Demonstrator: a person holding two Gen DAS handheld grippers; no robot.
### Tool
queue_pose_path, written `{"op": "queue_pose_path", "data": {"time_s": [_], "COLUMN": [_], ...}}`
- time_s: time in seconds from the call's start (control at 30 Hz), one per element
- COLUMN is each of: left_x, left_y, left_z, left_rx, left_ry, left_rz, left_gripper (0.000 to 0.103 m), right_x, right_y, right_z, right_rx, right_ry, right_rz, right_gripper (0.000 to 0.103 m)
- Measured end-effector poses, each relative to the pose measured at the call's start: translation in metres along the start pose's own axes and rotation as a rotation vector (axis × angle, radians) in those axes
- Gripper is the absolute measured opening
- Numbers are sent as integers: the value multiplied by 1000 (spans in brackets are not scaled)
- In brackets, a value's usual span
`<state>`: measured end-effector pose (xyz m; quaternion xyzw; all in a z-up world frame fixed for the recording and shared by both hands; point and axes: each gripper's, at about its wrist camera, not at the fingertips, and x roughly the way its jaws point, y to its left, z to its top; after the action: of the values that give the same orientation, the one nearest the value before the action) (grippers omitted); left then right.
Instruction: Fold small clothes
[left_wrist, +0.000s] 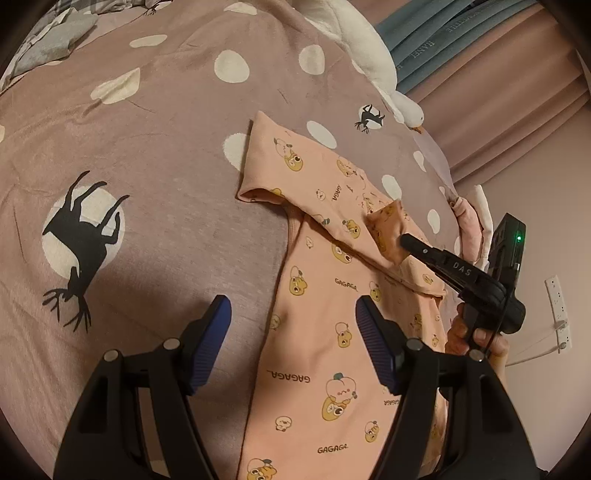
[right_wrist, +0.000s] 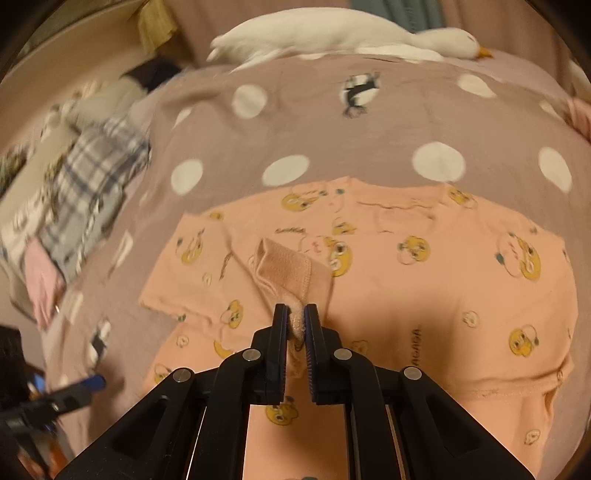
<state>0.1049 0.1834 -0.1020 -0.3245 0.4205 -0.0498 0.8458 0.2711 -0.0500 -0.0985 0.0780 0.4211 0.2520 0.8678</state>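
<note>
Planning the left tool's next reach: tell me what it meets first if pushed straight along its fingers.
Probably the pink printed garment, near its left edge, lying on the bedspread; depth is unclear. The open left tool holds nothing.

Two wrist views from my claws, angled down at the bed.
Both close; they share the pink garment (left_wrist: 325, 295) (right_wrist: 424, 295).
</note>
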Motion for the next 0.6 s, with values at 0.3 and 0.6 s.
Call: {"op": "queue_pose_path", "data": {"time_s": [0.3,0.6], "left_x": [3,6], "left_y": [-2,-6], "left_z": [-2,-2], "left_rx": [0,-3], "left_ry": [7,15], "left_rz": [-3,7], "left_gripper": [70,70], "right_x": [-10,-6], "right_y": [-43,-84], "right_z": [-8,-22], "right_rx": [182,368], "right_ry": [-3,19], "right_rz": [59,94], "right_gripper": [10,10]}}
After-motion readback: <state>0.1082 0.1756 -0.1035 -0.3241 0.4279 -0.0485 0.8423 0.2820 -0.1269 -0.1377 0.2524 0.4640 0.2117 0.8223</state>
